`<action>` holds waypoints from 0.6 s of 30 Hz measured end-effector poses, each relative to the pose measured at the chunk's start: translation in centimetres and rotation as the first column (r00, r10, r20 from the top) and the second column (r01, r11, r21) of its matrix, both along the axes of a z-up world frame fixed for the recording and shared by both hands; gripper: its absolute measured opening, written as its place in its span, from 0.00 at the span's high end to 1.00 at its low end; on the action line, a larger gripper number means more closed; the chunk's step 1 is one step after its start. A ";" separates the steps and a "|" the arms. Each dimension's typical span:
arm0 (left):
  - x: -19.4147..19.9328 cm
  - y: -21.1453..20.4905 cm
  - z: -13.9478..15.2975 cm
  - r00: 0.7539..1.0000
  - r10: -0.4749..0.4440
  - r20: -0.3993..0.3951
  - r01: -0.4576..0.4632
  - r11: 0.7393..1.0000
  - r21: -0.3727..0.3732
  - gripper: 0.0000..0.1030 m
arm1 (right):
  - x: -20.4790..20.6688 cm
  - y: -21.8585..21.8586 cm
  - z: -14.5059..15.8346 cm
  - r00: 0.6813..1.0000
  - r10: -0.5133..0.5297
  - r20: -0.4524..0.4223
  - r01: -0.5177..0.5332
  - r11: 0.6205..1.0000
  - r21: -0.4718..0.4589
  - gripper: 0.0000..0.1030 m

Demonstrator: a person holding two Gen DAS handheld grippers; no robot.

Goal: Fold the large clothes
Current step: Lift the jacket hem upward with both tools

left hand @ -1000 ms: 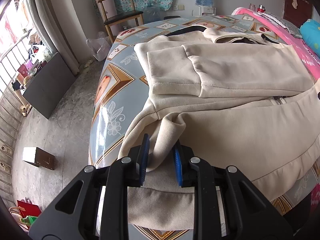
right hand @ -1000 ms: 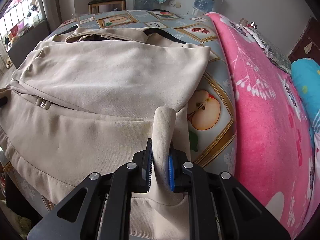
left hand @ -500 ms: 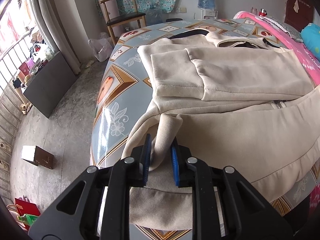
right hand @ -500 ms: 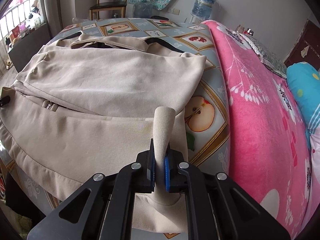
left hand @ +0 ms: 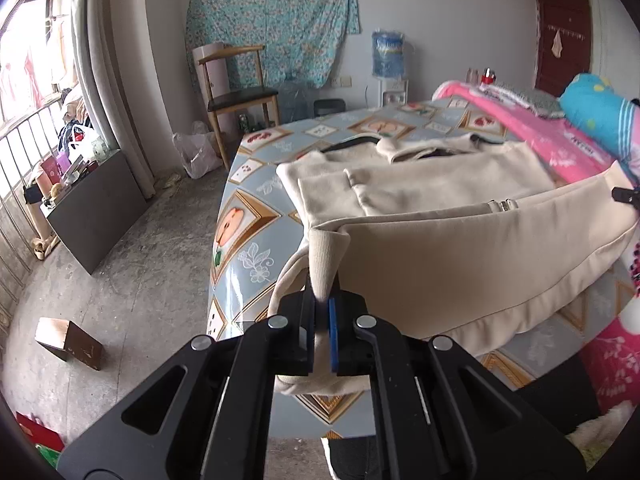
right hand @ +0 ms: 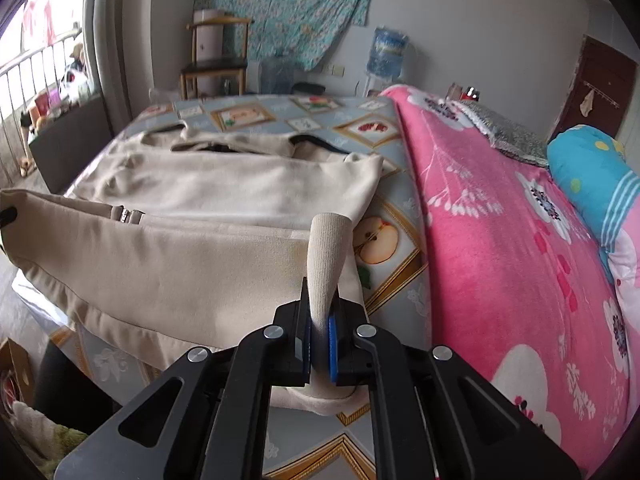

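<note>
left tool (left hand: 321, 320): pinching the cream jacket (left hand: 460, 256) hem at its left corner | jacket: on the patterned bed (left hand: 240, 240), hem lifted | right tool (right hand: 319, 330): pinching the hem's right corner, beside the pink blanket (right hand: 500, 260)

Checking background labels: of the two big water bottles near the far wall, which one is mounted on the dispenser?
The blue water bottle, standing upside down atop the white dispenser; the clear bottle sits low beside the wooden chair.
</note>
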State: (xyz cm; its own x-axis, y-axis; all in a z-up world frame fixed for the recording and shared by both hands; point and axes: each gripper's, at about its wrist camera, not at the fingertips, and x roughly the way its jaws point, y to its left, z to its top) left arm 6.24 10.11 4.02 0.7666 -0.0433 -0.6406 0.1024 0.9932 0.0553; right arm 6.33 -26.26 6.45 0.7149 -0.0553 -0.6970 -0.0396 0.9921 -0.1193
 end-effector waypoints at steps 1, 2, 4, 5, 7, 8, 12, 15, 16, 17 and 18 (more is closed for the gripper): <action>-0.5 0.2 0.8 1.000 -0.004 0.016 0.004 1.000 -0.015 0.95 | -0.2 -0.2 0.5 1.000 0.000 0.015 0.000 1.000 0.006 0.94; -0.7 0.4 1.5 0.999 -0.007 0.031 0.007 1.000 -0.028 0.95 | -0.3 -0.3 1.1 0.999 0.002 0.035 -0.003 1.000 0.010 0.94; -0.5 0.7 2.7 0.998 -0.012 0.057 0.015 0.999 -0.050 0.95 | 0.2 -0.4 2.0 0.998 0.007 0.062 -0.007 1.000 0.001 0.94; 0.0 1.0 3.5 0.997 -0.017 0.072 0.022 0.998 -0.067 0.95 | 0.7 -0.4 2.5 0.997 0.010 0.074 -0.009 1.000 -0.006 0.94; 1.6 1.4 4.6 0.996 -0.025 0.088 0.032 0.996 -0.082 0.95 | 2.6 -0.7 3.4 0.995 0.017 0.098 -0.016 1.000 -0.008 0.94; 2.7 1.7 5.1 0.995 -0.026 0.096 0.035 0.995 -0.090 0.96 | 4.1 -0.9 4.0 0.994 0.021 0.108 -0.021 1.000 -0.002 0.94; 10.0 2.8 7.0 0.995 -0.040 0.095 0.052 0.991 -0.121 0.95 | 10.8 -1.9 5.3 0.993 0.033 0.114 -0.035 0.999 0.018 0.94; 17.1 2.7 7.7 0.996 -0.058 0.070 0.066 0.991 -0.117 0.95 | 17.7 -2.5 5.9 0.994 0.043 0.100 -0.046 0.998 0.032 0.94; 19.1 2.7 7.6 0.996 -0.062 0.057 0.068 0.992 -0.111 0.95 | 19.8 -2.7 5.9 0.995 0.042 0.093 -0.046 0.998 0.036 0.94; 22.1 2.6 7.4 0.997 -0.067 0.031 0.070 0.992 -0.109 0.95 | 22.2 -2.8 5.7 0.996 0.041 0.083 -0.044 0.998 0.039 0.94; 24.4 2.6 7.0 0.998 -0.065 0.013 0.066 0.992 -0.108 0.95 | 24.2 -2.9 5.3 0.997 0.040 0.071 -0.043 0.998 0.047 0.94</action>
